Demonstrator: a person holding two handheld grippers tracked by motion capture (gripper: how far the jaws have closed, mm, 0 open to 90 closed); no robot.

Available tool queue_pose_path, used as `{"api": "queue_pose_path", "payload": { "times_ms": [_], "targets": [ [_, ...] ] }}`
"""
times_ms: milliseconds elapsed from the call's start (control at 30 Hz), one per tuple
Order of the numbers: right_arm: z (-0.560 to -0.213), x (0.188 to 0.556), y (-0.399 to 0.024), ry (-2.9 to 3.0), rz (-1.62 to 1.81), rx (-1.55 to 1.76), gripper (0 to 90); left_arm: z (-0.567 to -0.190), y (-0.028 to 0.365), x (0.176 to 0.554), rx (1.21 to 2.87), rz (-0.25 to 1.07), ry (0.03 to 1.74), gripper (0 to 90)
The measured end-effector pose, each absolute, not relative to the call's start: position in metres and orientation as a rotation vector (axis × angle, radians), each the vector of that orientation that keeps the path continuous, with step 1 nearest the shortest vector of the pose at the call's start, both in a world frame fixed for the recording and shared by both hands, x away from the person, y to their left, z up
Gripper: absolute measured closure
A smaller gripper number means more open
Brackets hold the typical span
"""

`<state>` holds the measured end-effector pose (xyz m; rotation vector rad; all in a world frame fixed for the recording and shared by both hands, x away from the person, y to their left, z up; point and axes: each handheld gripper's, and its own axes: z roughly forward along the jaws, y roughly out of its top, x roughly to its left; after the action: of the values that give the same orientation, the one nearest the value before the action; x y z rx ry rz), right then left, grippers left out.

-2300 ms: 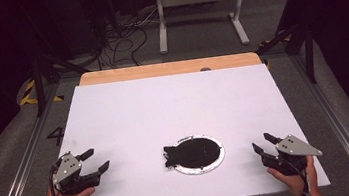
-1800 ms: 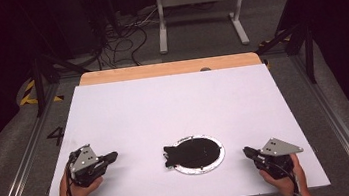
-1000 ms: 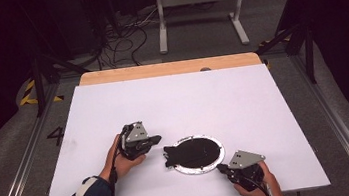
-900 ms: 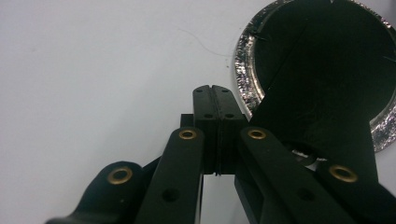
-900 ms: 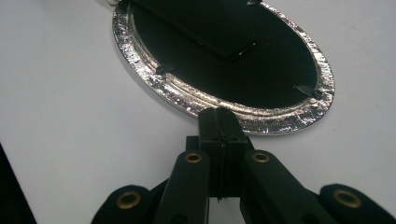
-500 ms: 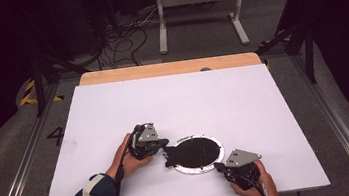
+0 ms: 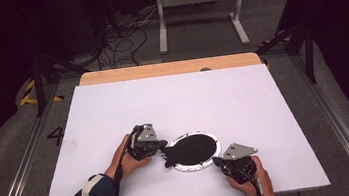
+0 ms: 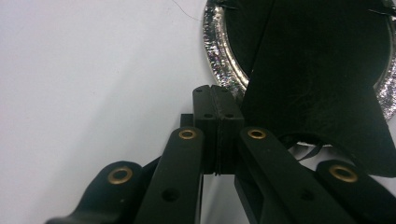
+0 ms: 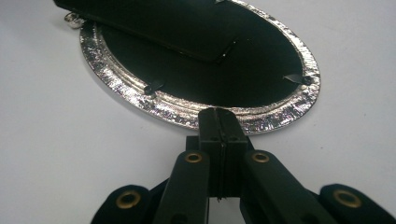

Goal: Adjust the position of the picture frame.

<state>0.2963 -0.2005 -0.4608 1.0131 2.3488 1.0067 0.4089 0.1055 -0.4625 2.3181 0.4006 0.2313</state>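
Closest to the person, the right gripper (image 7: 217, 160) sits low on the white table (image 7: 113, 105), its jaws clenched flat together with nothing between them; in the right gripper view the closed tips (image 9: 219, 116) lie right at the crinkled silver rim of a round foil plate (image 9: 116, 79), touching or almost touching it. Just beyond those tips the plate is covered by a black sheet (image 9: 210, 70), with a second flat black piece (image 9: 154, 23) lying across its far side. A little farther up the table, the left gripper (image 7: 162, 143) is likewise clamped shut on nothing; in the left gripper view its tips (image 8: 215, 93) rest just beside the foil rim (image 8: 219, 46), with a black flap (image 8: 327, 93) overhanging the rim to their right. Beyond both tools the tabletop runs bare to a wooden strip (image 7: 169, 68) at its far edge.
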Motion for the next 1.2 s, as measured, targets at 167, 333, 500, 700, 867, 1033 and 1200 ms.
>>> {"api": "queue_pose_path", "payload": {
  "times_ms": [167, 333, 500, 700, 867, 1033, 1200],
  "targets": [
    [-0.461, 0.306, -0.201, 2.342, 1.019, 1.031, 90.0, -0.463, 0.107, 0.408, 2.319, 0.216, 0.402, 90.0],
    [-0.461, 0.316, -0.198, 2.332, 1.001, 1.029, 90.0, -0.462, 0.108, 0.407, 2.331, 0.23, 0.388, 90.0],
    [-0.46, 0.323, -0.197, 2.321, 0.996, 1.046, 90.0, -0.461, 0.108, 0.406, 2.335, 0.233, 0.384, 90.0],
    [-0.46, 0.329, -0.199, 2.315, 0.999, 1.066, 90.0, -0.462, 0.109, 0.405, 2.334, 0.24, 0.388, 90.0],
    [-0.46, 0.32, -0.193, 2.354, 1.015, 1.031, 90.0, -0.462, 0.11, 0.405, 2.342, 0.246, 0.377, 90.0],
    [-0.46, 0.312, -0.187, 2.386, 1.029, 1.007, 90.0, -0.461, 0.112, 0.404, 2.347, 0.242, 0.37, 90.0],
    [-0.461, 0.307, -0.183, 2.371, 1.026, 1.004, 90.0, -0.461, 0.116, 0.404, 2.352, 0.223, 0.366, 90.0]
  ]
}}
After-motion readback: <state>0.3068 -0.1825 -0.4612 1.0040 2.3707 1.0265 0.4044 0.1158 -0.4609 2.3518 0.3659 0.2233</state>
